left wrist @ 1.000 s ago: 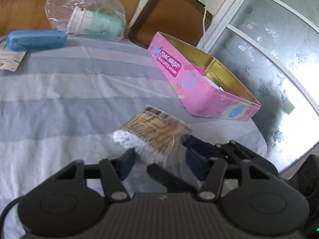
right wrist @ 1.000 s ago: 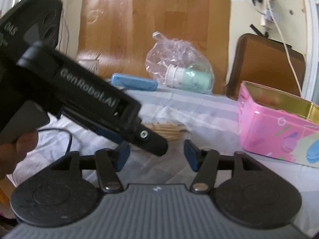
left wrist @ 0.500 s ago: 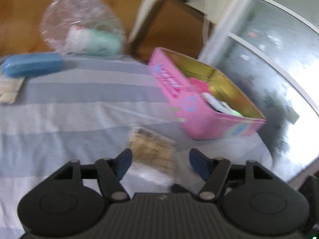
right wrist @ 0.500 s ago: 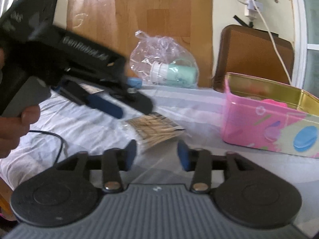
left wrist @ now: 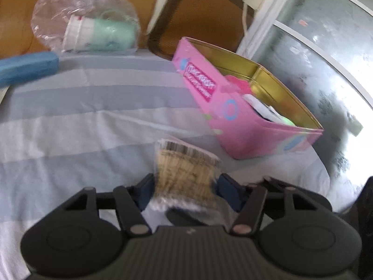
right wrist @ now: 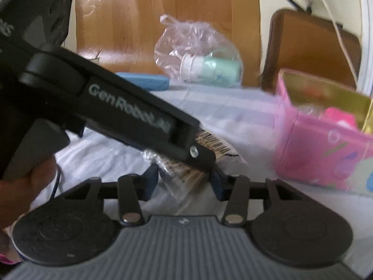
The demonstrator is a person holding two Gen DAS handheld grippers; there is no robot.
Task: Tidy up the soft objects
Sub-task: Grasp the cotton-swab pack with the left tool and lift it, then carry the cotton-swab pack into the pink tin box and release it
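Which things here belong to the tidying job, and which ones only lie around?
Job:
cotton swab packet, between the left gripper fingers
pink tin, open
right gripper

Lying about:
blue case
plastic bag with a cup
brown chair

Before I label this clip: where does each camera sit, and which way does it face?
Left wrist: behind the left gripper, looking down at the clear packet of cotton swabs and pink open tin.
Right wrist: behind the right gripper, low, facing the crinkled plastic bag; the left gripper body and a hand cross it.
Shared: packet, tin, bag, striped sheet.
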